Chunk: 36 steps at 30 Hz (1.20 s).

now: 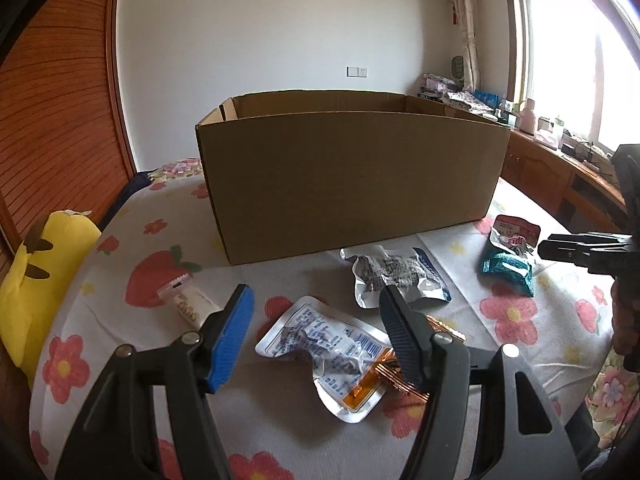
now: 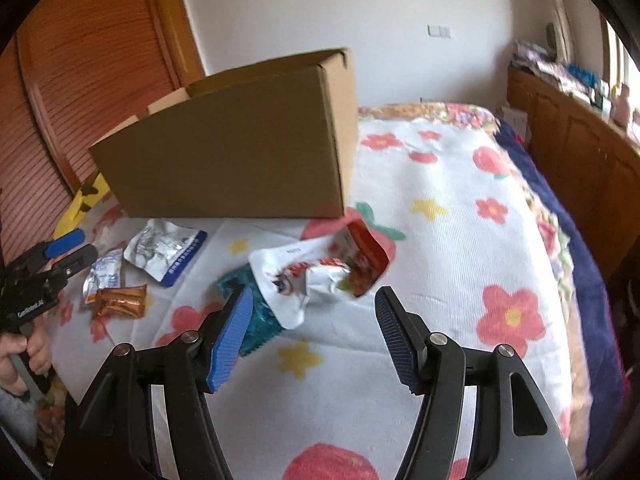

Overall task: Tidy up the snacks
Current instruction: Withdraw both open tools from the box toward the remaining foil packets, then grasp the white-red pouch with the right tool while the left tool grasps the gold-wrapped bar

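My left gripper [image 1: 316, 320] is open and hovers just over a crumpled silver pouch with an orange corner [image 1: 324, 352]. A copper-coloured packet [image 1: 404, 376] lies partly under its right finger. A second silver pouch with a blue edge [image 1: 396, 276] rests nearer the open cardboard box [image 1: 352, 176]. My right gripper [image 2: 314, 316] is open above a white and red pouch [image 2: 320, 276] that lies on a teal packet [image 2: 256, 316]. Its pads touch nothing. Both sit at the right of the left wrist view as the white-red pouch [image 1: 514, 234] and teal packet [image 1: 508, 270].
Everything lies on a flowered bedspread [image 2: 460, 208]. A white tube-shaped snack [image 1: 188, 300] and a yellow plush toy [image 1: 36, 280] are at the left. Wooden louvred doors [image 2: 80, 80] stand behind the box, and a cluttered wooden cabinet [image 2: 580, 152] runs along the right.
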### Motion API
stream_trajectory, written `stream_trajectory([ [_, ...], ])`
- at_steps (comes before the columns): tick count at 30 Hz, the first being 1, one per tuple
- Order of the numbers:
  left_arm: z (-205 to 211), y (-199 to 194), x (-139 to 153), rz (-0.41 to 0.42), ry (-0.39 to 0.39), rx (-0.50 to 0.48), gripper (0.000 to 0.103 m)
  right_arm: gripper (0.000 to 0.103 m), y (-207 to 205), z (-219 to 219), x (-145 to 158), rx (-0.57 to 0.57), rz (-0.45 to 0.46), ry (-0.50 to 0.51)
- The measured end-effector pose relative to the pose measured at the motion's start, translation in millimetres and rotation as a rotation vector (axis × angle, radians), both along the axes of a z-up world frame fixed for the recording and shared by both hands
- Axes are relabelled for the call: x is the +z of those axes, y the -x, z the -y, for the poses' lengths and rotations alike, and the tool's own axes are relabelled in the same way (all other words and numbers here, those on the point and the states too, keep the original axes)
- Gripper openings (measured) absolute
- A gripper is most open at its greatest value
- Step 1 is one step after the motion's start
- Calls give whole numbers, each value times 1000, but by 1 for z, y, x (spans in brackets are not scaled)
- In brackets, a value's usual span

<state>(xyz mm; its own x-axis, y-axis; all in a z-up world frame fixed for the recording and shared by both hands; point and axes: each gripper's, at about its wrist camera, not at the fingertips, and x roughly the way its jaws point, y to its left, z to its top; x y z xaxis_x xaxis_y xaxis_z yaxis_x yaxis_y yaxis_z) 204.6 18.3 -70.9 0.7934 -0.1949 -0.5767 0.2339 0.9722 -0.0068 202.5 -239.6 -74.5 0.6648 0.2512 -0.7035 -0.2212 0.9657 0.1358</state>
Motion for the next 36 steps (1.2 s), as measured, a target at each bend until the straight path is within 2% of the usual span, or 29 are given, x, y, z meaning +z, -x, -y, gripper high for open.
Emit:
stream_trajectory([
  [4,1,-1,-2,-1,-10,1,65,65,-7,12,-4,-27,-41,-66],
  [16,5,0,-3,12,-19,-6,65,65,-35,6,-7,-36,-109,-80],
  [25,3,5,-2,38,-4,8,65,65,-49,-18,-12,-16,-98,51],
  [32,5,5,-3,28,-10,-5,65,64,-51,-19,-18,-19,-92,77],
  [35,9,5,-4,16,-23,-32,65,51,-51,-24,-20,-40,-85,135],
  [36,10,5,-4,9,-27,-44,65,50,-51,-26,-20,-37,-84,143],
])
